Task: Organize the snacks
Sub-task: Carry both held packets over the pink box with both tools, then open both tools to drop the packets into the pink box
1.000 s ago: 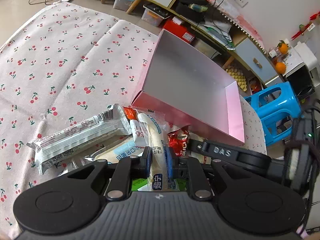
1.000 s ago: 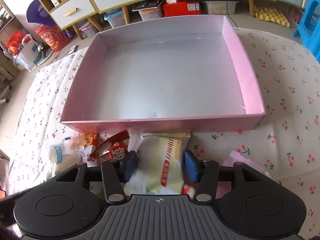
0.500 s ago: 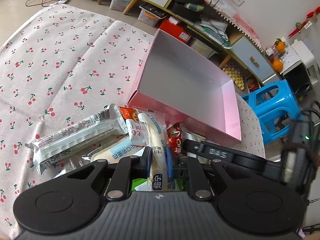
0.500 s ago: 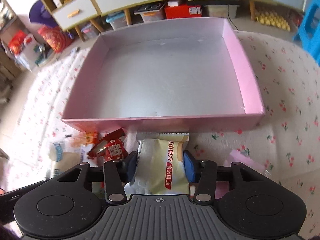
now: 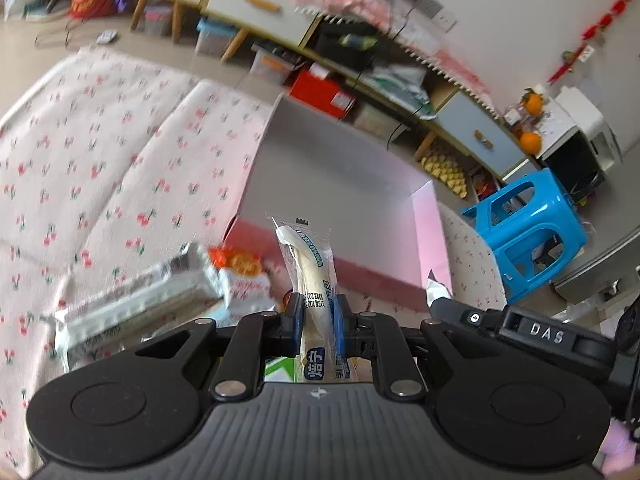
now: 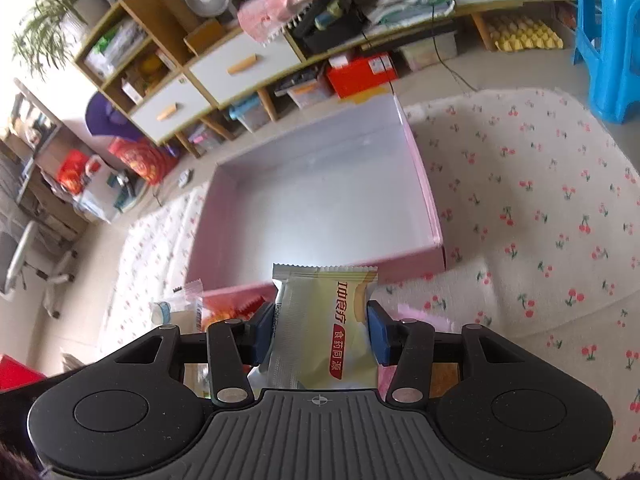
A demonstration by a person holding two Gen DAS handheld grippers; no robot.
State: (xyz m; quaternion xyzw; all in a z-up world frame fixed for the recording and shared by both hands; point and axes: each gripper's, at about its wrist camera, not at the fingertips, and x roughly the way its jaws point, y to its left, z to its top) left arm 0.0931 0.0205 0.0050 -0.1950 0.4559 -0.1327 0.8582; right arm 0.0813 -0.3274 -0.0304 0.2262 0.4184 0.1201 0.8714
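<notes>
My left gripper is shut on a long white snack stick in a clear wrapper, held up in front of the pink box's near wall. The empty pink box lies on the cherry-print cloth. My right gripper is shut on a yellow-green snack packet with red lettering, raised just short of the pink box. Beside the left gripper, more snacks lie in a pile: a long silver packet and an orange-and-white packet. The same pile shows left of the right gripper.
The cherry-print cloth spreads wide to the left of the box. A blue plastic stool stands off its right side. Low cabinets with drawers and storage bins line the floor behind the box. A pink wrapper lies under the right gripper.
The right gripper's jaws narrowed onto the yellow-green packet and lifted it away from the pile. The left gripper tipped its white stick upward off the pile. Both views swung and blurred.
</notes>
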